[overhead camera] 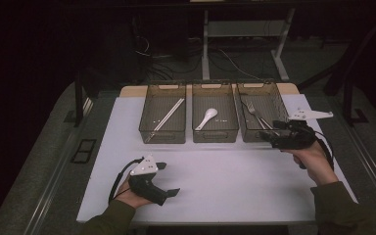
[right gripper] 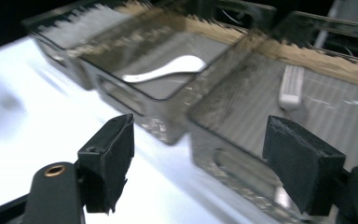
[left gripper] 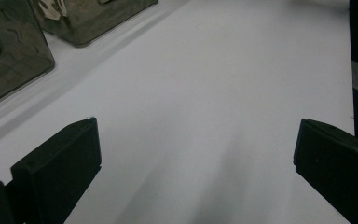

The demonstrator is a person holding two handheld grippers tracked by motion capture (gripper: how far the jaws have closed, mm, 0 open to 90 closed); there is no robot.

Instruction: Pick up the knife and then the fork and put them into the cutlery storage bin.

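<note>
Three clear bins stand in a row at the back of the white mat (overhead camera: 225, 181). The left bin (overhead camera: 162, 137) holds chopsticks (overhead camera: 169, 113), the middle bin (overhead camera: 215, 136) a white spoon (overhead camera: 206, 118), the right bin (overhead camera: 252, 135) a fork (overhead camera: 254, 113). My right gripper (overhead camera: 270, 133) hovers at the right bin's front right corner. In the right gripper view its jaws (right gripper: 198, 154) stand open with nothing between them, facing the spoon (right gripper: 165, 71) and a pale utensil handle (right gripper: 291, 86). My left gripper (overhead camera: 169, 178) rests low at the front left, open and empty (left gripper: 196, 154) over bare mat.
The mat lies on a wooden table top whose edge shows behind the bins. Dark floor, cables and white desk legs (overhead camera: 205, 44) lie beyond. Two of the bins (left gripper: 9, 56) show at the upper left of the left gripper view.
</note>
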